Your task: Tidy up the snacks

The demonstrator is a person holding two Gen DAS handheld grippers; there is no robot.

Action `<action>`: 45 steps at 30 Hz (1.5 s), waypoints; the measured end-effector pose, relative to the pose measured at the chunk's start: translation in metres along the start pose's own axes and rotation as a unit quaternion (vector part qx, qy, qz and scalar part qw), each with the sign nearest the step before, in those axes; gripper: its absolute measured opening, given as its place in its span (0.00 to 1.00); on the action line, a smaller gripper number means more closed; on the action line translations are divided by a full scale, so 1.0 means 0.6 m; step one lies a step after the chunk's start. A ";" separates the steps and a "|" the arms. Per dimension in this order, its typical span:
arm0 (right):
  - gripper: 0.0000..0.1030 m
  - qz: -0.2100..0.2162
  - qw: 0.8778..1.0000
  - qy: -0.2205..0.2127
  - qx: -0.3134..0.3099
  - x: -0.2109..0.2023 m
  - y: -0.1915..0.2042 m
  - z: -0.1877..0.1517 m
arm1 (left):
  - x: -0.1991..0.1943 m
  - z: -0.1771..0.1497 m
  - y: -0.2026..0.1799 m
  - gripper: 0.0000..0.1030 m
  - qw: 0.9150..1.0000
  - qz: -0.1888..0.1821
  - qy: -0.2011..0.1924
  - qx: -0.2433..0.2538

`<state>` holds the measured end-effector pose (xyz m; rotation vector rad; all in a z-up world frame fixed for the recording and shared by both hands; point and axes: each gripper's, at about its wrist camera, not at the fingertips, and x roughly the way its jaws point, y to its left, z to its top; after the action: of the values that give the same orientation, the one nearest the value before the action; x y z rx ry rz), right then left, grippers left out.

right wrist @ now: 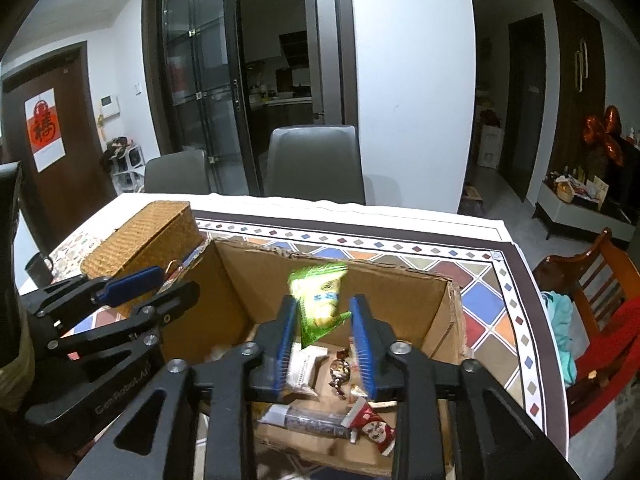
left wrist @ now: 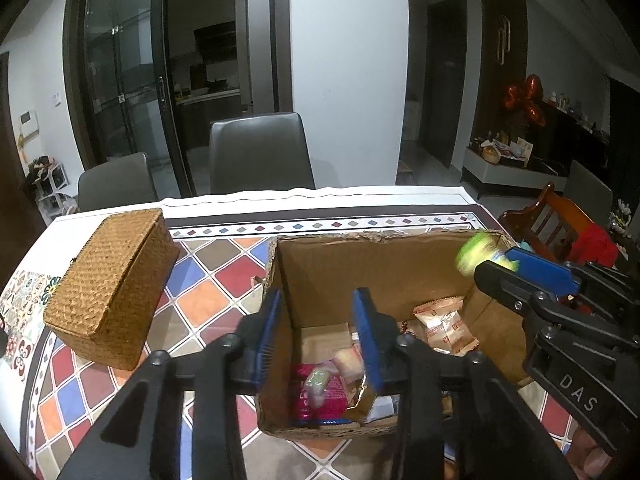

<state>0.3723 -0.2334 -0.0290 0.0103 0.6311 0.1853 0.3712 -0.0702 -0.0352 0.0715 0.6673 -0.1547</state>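
Green snack packet sat between the right tool's blue pads, motion-blurred, above the open cardboard box. Pads stood partly apart and didn't appear to press on it: gap visible on both sides, so no grip. In the left wrist view the same packet showed at the tip of the right tool, over the box's far right corner.

Left tool was partly open too, nothing between its pads. One pad hung just outside the box's left wall, the other inside the box. A blurred pale wrapped sweet lay below the tool, over a magenta packet on the box floor; couldn't tell whether it was resting or in the air.

Box contents: orange-and-white biscuit packs toward the right side, a white sachet, a dark tube-shaped pack, a red-and-white wrapper, small wrapped candies.

Box sat on the bench, on a diamond-patterned tablecloth. Closed woven wicker box stood left of the cardboard box, apart from it. Grey chairs beyond the far bench edge.
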 end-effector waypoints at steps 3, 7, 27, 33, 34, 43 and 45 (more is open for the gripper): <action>0.46 -0.004 1.000 -0.004 0.003 -0.005 -0.003 0.000 | -0.003 -0.001 -0.001 0.44 1.000 0.004 -0.003 0.000; 0.55 -0.011 1.000 -0.007 0.004 -0.010 -0.004 0.001 | -0.009 0.000 0.002 0.54 1.000 0.009 -0.008 -0.002; 0.57 -0.028 0.999 -0.021 0.006 -0.069 0.012 -0.009 | -0.064 -0.014 0.008 0.57 1.000 0.009 -0.018 -0.006; 0.57 -0.033 0.999 -0.026 0.005 -0.098 0.020 -0.020 | -0.090 -0.021 0.004 0.57 1.000 0.010 -0.025 -0.002; 0.57 -0.033 0.999 -0.027 0.006 -0.104 0.020 -0.022 | -0.096 -0.023 0.002 0.57 1.000 0.009 -0.025 -0.001; 0.57 -0.041 0.998 -0.038 0.014 -0.154 0.026 -0.044 | -0.142 -0.042 -0.005 0.57 0.999 0.006 -0.035 0.005; 0.57 -0.044 0.998 -0.040 0.014 -0.166 0.028 -0.049 | -0.153 -0.047 -0.004 0.57 0.999 0.006 -0.038 0.005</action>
<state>0.2733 -0.2355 0.0063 0.0159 0.5528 0.0909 0.2826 -0.0585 -0.0005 0.0782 0.5909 -0.1491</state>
